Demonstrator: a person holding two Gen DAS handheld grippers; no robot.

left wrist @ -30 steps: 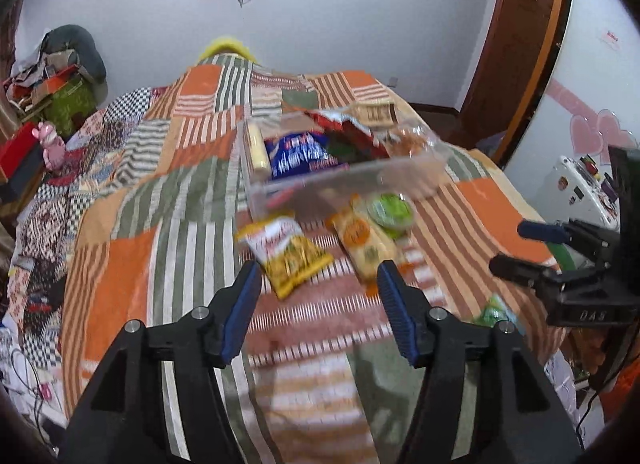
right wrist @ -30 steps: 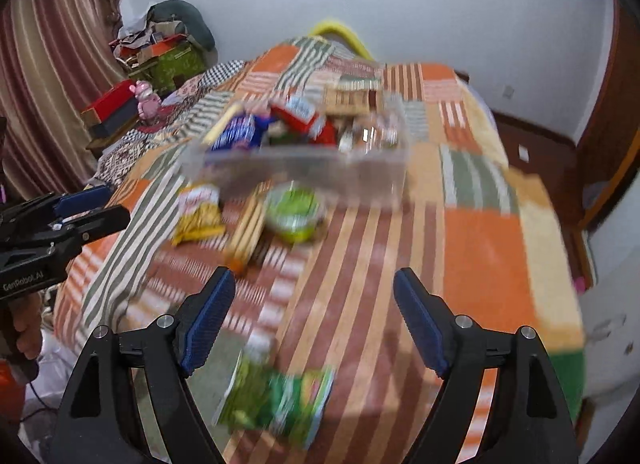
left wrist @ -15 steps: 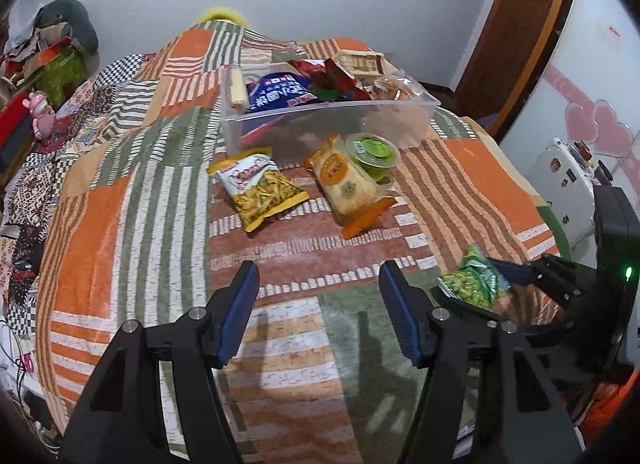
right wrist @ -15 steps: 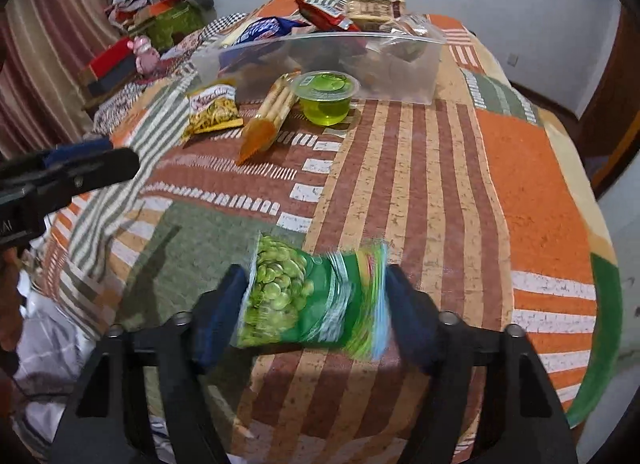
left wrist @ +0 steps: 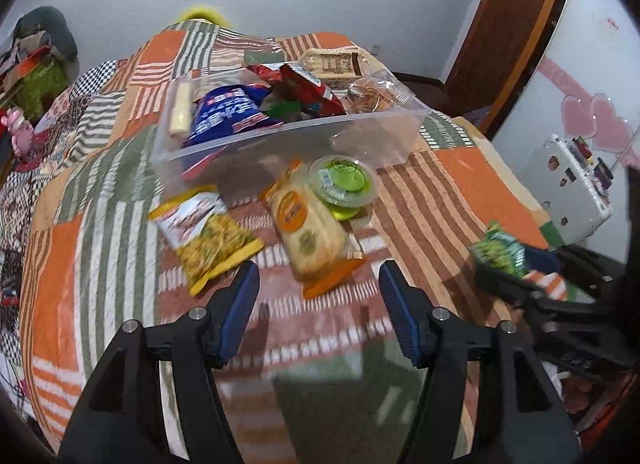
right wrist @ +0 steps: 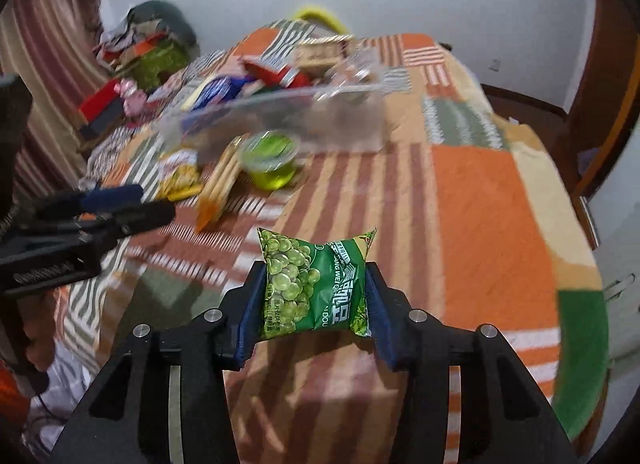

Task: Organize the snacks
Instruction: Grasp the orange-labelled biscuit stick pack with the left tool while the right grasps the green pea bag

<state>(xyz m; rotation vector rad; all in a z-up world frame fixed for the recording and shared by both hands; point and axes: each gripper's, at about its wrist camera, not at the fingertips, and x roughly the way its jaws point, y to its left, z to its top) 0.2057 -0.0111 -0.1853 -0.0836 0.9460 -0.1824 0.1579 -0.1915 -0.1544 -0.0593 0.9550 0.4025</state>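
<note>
The right claw (right wrist: 314, 296) is clamped on a green pea snack packet (right wrist: 316, 284), its blue pads pressing both short sides so the packet bulges between them, lifted clear of the patchwork bedspread (right wrist: 480, 200). In the left wrist view the same packet (left wrist: 500, 252) shows at the far right edge, pinched in the right claw (left wrist: 516, 268) above the orange and brown stripes.

The left claw (left wrist: 318, 296) has its fingers spread wide apart with nothing between them, hanging over the near part of the bed. In the right wrist view it (right wrist: 120, 208) reaches in from the left, blurred.

Just beyond the left claw lie three loose snacks on the bedspread (left wrist: 100, 232): a yellow chip bag (left wrist: 208, 232) on the left, an orange-ended cracker pack (left wrist: 308, 232) in the middle lying slantwise, and a green jelly cup (left wrist: 342, 184) upright at its far right, touching or nearly touching the cracker pack.

Behind them stands a clear plastic bin (left wrist: 360, 136), its near wall just beside the jelly cup. Inside it are a blue snack bag (left wrist: 228, 112), a red packet (left wrist: 304, 88), a pale stick-shaped snack (left wrist: 180, 112) against the left wall, a clear-wrapped pack of brown biscuits (left wrist: 368, 96) at the right, and a tan box (left wrist: 336, 64) at the far side. In the right wrist view the bin (right wrist: 340, 132) is blurred.
</note>
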